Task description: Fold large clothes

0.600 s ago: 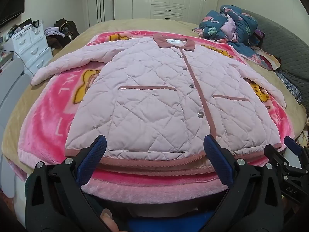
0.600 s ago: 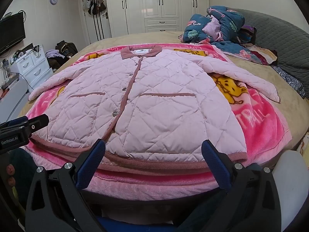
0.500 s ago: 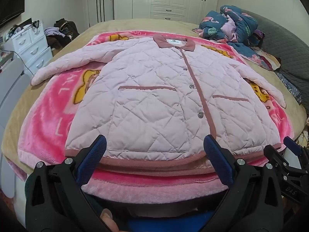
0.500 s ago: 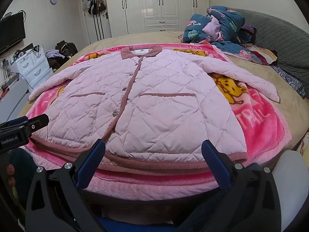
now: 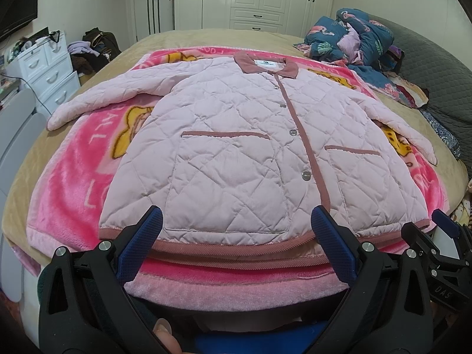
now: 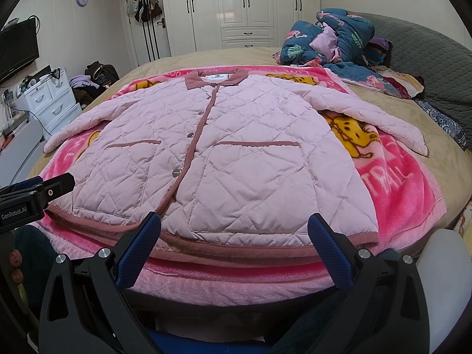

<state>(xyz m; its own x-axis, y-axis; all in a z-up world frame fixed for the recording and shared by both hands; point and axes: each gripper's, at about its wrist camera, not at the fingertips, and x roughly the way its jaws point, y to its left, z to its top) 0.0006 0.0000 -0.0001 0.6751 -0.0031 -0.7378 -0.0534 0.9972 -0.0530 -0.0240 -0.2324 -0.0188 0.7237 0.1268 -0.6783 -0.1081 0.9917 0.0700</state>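
Note:
A pale pink quilted jacket (image 5: pixel 236 153) (image 6: pixel 230 159) lies flat and buttoned on a bright pink blanket (image 5: pixel 73 183) (image 6: pixel 407 188), collar far, dusty-rose hem nearest me, both sleeves spread outward. My left gripper (image 5: pixel 237 230) hovers open just before the hem, left of the button placket. My right gripper (image 6: pixel 234 230) is open too, in front of the hem's right half. Nothing sits between either pair of blue-padded fingers. In the left wrist view the right gripper (image 5: pixel 442 236) shows at the right edge; the right wrist view catches the left gripper (image 6: pixel 38 188) at its left edge.
The blanket covers a tan bed (image 5: pixel 206 38) (image 6: pixel 206 59). A heap of dark floral bedding (image 5: pixel 354 38) (image 6: pixel 333 38) lies at the far right by a grey headboard (image 6: pixel 427 59). White drawers (image 5: pixel 50 67) (image 6: pixel 50 100) stand left; wardrobes (image 6: pixel 244 8) line the back wall.

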